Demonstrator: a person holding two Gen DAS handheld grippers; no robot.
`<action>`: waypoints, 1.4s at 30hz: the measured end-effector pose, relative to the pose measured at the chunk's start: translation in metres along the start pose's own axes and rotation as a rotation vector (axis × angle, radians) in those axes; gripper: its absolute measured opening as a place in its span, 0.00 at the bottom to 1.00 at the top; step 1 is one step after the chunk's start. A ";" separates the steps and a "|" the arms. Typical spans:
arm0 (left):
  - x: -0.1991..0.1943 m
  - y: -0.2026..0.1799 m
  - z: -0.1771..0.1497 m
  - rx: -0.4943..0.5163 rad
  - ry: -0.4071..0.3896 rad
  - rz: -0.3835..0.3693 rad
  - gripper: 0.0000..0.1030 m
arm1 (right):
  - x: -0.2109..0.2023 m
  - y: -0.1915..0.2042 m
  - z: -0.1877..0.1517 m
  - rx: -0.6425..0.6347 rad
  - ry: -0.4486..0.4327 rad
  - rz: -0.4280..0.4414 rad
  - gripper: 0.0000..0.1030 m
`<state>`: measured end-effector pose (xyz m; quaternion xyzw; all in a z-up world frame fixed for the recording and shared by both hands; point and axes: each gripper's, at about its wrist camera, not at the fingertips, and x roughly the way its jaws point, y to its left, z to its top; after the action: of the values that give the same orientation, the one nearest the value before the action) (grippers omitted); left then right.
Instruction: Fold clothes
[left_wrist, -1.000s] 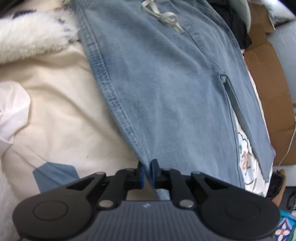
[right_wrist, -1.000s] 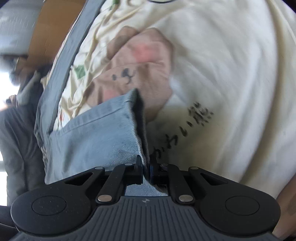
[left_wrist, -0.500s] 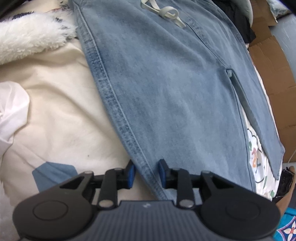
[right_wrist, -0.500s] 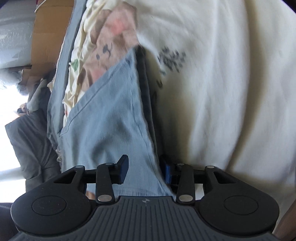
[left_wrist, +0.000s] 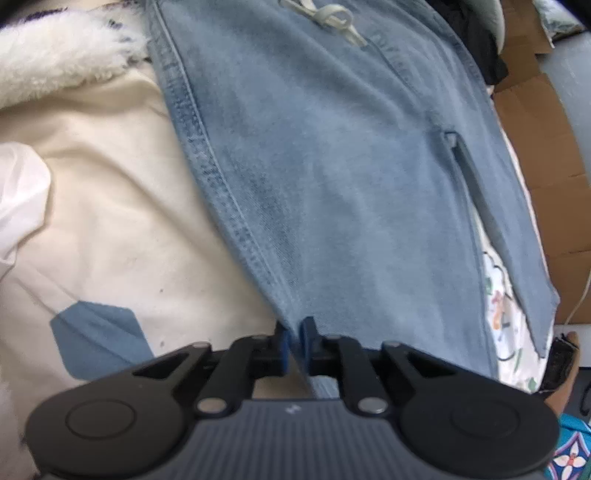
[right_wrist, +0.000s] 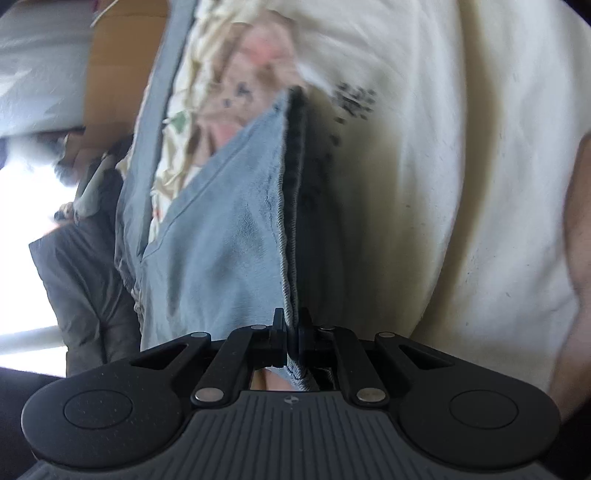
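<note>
Both sets of tongs let go for an instant and have nipped back down, the left tongs (left_wrist: 294, 341) and right tongs (right_wrist: 291, 332) each pinching a hem corner of the denim trousers (left_wrist: 332, 177) spread on the bed (left_wrist: 110, 206), apparently regripped to lift and fold.

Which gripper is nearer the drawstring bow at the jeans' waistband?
Cannot be settled. The left gripper is shut on the jeans at their near end, the drawstring bow at the far end. The right gripper pinches a denim edge; no bow in its view.
</note>
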<state>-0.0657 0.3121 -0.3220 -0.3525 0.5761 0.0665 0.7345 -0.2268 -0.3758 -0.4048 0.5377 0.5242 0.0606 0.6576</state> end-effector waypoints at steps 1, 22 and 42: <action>-0.004 -0.001 -0.001 0.008 -0.002 -0.004 0.06 | -0.005 0.005 -0.001 -0.019 0.010 -0.004 0.02; 0.002 -0.016 -0.004 0.127 0.038 0.113 0.22 | -0.031 -0.010 -0.017 0.034 -0.078 -0.171 0.21; -0.089 -0.045 0.037 0.124 -0.146 0.204 0.32 | 0.010 0.029 0.061 -0.195 -0.275 -0.169 0.47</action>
<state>-0.0426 0.3284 -0.2195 -0.2401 0.5569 0.1306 0.7843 -0.1625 -0.3964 -0.3963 0.4287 0.4644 -0.0184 0.7748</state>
